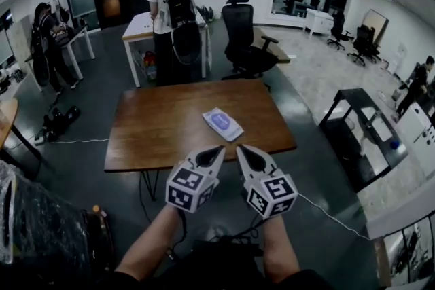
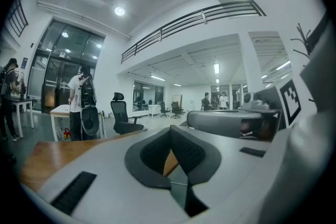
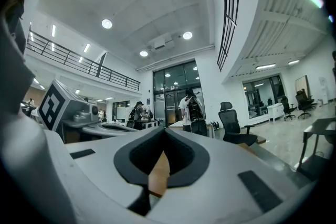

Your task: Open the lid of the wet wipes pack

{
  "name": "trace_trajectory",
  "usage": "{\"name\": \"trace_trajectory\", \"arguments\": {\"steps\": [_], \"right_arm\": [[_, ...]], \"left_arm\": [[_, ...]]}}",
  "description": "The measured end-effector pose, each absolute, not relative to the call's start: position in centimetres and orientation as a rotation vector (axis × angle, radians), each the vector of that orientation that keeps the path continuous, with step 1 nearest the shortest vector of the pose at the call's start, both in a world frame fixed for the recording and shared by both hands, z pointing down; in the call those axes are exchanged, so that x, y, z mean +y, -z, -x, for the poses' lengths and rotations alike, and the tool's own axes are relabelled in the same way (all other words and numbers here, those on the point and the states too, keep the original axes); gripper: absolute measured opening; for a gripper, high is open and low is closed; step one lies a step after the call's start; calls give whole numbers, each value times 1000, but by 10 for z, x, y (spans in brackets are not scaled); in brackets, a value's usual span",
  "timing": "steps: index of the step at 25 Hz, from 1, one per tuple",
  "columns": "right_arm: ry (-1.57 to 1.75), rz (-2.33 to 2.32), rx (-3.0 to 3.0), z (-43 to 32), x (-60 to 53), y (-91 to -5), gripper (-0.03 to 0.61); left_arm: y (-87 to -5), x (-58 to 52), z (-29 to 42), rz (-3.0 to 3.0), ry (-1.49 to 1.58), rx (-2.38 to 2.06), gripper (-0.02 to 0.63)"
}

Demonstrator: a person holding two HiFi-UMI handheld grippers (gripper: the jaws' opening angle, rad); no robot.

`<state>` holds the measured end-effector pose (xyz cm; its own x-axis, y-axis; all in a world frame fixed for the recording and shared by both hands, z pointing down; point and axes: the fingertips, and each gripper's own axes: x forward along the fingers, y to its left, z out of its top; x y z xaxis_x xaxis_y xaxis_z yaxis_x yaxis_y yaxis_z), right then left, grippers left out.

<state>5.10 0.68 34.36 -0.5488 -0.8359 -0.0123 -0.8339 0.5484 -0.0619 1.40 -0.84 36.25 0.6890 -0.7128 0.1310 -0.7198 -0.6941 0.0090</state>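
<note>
The wet wipes pack (image 1: 222,123), white with a blue oval lid, lies flat on the brown wooden table (image 1: 156,132), right of its middle, lid closed. Both grippers hover side by side in front of the table's near edge, short of the pack and pointing toward it. My left gripper (image 1: 219,151) is shut with nothing between its jaws, and my right gripper (image 1: 241,149) is shut and empty too. In the left gripper view the jaws (image 2: 170,129) meet at the tips above the table top (image 2: 52,155). The right gripper view shows its jaws (image 3: 164,129) closed. Neither gripper view shows the pack.
A black office chair (image 1: 245,37) stands behind the table. A person with a backpack (image 1: 170,7) stands at a white table (image 1: 139,27) further back. A black side table (image 1: 360,112) is at the right, and cables (image 1: 68,141) lie on the floor.
</note>
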Motion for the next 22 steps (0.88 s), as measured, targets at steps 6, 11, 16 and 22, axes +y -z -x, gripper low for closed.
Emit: {"name": "trace_trajectory", "arguments": {"steps": [6,11,16,22], "right_arm": [[87,1410,2757,-69,-37,-346,11],[94,1358,2794,-75,-65,-350,11],[128,1342,2814,-81,-93,-360,11],[144,1345,2847,-75,-123,-381,11]], "left_arm": [[-369,-54,-29,-2798,-202,-1267,6],[-372,-80,-33,-2747,-221,-1321,6],[-386,-106,-31,-2697,-270,-1374,6],[-409,-142,-20,-2650,-309,-1391,6]]}}
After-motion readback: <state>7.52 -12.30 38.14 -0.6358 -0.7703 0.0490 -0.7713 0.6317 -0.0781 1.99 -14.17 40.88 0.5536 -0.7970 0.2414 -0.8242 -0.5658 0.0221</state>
